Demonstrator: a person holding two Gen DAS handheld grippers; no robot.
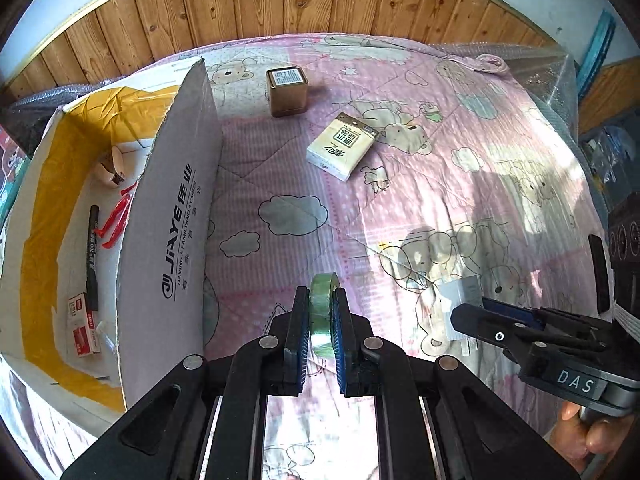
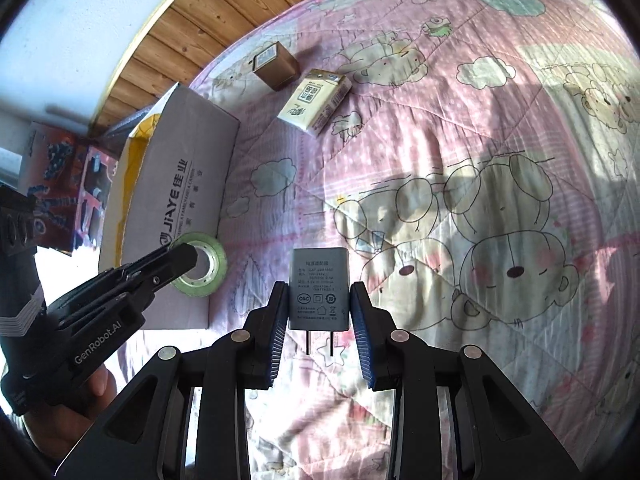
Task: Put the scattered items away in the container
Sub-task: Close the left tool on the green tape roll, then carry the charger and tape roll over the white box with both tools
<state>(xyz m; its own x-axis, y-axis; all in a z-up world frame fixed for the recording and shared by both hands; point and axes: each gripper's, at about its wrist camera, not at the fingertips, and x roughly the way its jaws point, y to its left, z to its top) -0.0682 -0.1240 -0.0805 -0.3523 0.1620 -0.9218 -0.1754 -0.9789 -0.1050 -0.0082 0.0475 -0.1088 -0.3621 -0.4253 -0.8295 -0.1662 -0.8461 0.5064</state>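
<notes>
Tape roll: a green tape roll stands on edge at the lower centre of the left wrist view, pinched between the two pads of the left gripper; in the right wrist view it shows at the lower left, face-on, just in front of the box wall.
Left gripper: clenched on the tape roll, jaws pressed against its flat sides.
Power adapter: a grey power adapter sits at the centre of the right wrist view, label up, prongs pointing toward the camera.
Right gripper: the right gripper has a pad touching each side of the adapter, so it is grasping it.
Container: a cardboard box at the left of the left wrist view, open on top; inside lie a black marker, red clips and a small red-and-white box.
Still on the bed: a tissue pack and a brown tin, upper centre, near each other but apart.
Surface: a pink quilt with cartoon bears.
Background: wood panelling across the top.
</notes>
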